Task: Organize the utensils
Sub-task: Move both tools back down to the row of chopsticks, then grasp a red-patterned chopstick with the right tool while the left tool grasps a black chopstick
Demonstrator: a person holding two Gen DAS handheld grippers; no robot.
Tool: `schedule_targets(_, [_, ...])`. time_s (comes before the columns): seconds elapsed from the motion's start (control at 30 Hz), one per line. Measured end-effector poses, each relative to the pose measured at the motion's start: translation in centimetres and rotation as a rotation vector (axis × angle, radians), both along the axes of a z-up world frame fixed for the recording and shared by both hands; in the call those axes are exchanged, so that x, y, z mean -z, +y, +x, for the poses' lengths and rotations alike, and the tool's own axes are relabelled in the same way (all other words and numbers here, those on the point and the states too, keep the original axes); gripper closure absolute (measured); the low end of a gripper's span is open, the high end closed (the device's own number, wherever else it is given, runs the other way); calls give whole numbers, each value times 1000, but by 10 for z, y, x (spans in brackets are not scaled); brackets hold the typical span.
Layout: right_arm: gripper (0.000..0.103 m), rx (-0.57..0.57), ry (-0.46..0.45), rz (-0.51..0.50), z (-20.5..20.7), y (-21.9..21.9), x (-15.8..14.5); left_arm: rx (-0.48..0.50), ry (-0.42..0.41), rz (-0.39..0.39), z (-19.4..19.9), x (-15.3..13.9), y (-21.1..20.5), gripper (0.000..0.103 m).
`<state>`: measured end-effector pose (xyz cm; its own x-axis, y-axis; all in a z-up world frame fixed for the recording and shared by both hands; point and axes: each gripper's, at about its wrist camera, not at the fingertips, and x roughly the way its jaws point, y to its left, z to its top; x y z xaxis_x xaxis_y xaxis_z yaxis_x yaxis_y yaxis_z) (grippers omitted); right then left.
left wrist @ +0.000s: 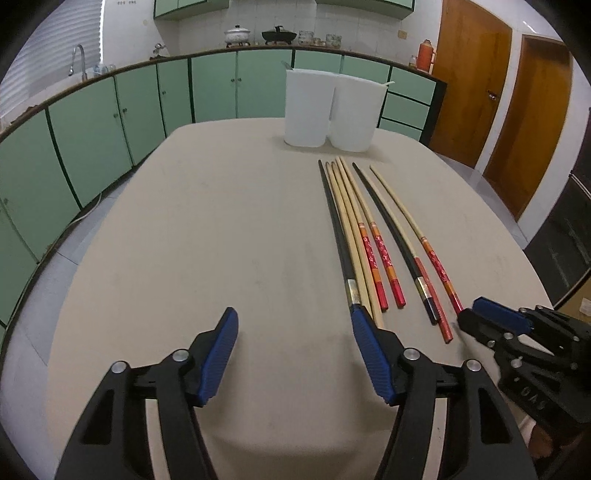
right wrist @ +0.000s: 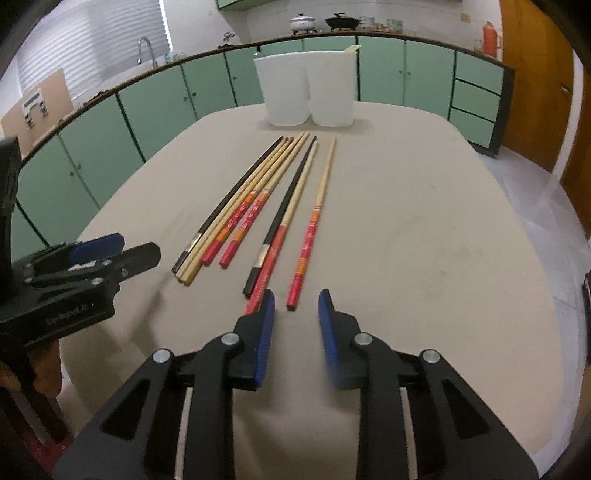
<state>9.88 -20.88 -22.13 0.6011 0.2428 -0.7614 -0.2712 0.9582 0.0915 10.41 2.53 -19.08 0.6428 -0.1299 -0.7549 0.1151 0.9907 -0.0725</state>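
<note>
Several long chopsticks lie side by side on the beige table: a black one, plain bamboo ones and red-handled ones. In the right wrist view a red-handled chopstick lies alone at the right. Two white holders stand at the table's far end, also in the right wrist view. My left gripper is open and empty, left of the chopstick ends. My right gripper is open and empty, just short of the red handle ends. It also shows in the left wrist view.
Green kitchen cabinets curve around behind the table. Pots and a sink tap sit on the counter. Wooden doors stand at the right. The table's left half holds nothing.
</note>
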Motion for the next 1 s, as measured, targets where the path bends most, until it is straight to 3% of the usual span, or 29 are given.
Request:
schedule_targets(0.17, [91,20,0,-21,7,-2,1,21,16,-10,-1,3,-3,40])
schedule_targets(0.63, [91,57,10,12,11,-16,3,53,39,48,1,10,-15,40])
schedule_targets(0.77, [91,57,8,16,11,-17,3,14,41,38,3,9,-6,41])
schedule_targets(0.9, [86,46,0,19,10,-14,3,33,34,54,2,11,-13,41])
schedule_targets(1.0, [87,43,-12,7,9,-11,4,50,25,59,3,11,-20,52])
